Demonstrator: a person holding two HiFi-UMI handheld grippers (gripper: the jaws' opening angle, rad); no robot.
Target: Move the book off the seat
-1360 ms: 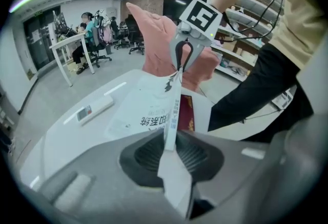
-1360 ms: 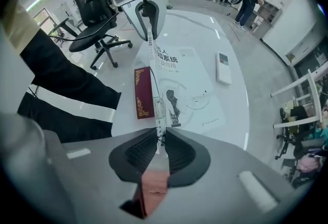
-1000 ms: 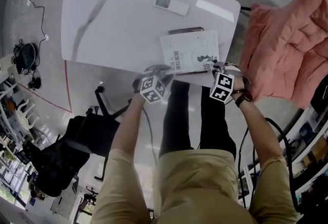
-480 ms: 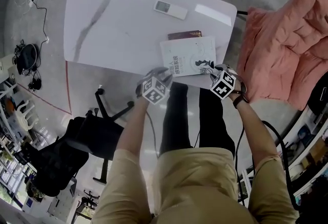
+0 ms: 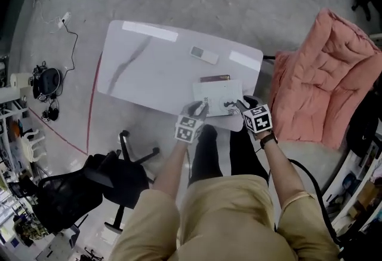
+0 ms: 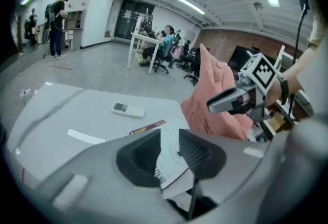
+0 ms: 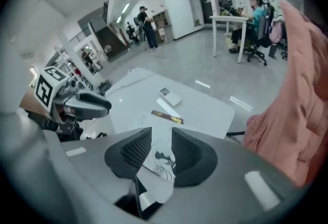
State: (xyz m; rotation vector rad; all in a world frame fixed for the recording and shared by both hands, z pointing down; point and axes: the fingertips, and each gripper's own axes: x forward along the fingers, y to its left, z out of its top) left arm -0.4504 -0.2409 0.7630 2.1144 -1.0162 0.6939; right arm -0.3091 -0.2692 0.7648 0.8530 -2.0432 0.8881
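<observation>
The white book (image 5: 218, 97) lies on the white table (image 5: 149, 63) at its near edge, over a dark red strip (image 5: 215, 78). My left gripper (image 5: 200, 108) holds the book's near left corner; in the left gripper view the book (image 6: 169, 161) sits pinched in the left gripper (image 6: 170, 152). My right gripper (image 5: 243, 103) is at the near right corner. In the right gripper view the book (image 7: 160, 160) stands between the jaws of the right gripper (image 7: 160, 152), which are closing; I see no firm press. The pink padded seat (image 5: 325, 74) is at the right, with no book on it.
A white remote (image 5: 205, 55) lies further back on the table. A black office chair (image 5: 113, 176) stands at my lower left, with cables and gear (image 5: 46, 82) on the floor at the left. People and desks are far off in the gripper views.
The head view has pulled up and back, so table and book look smaller. Both grippers stay at the book's near corners. The book keeps its place at the table's near edge.
</observation>
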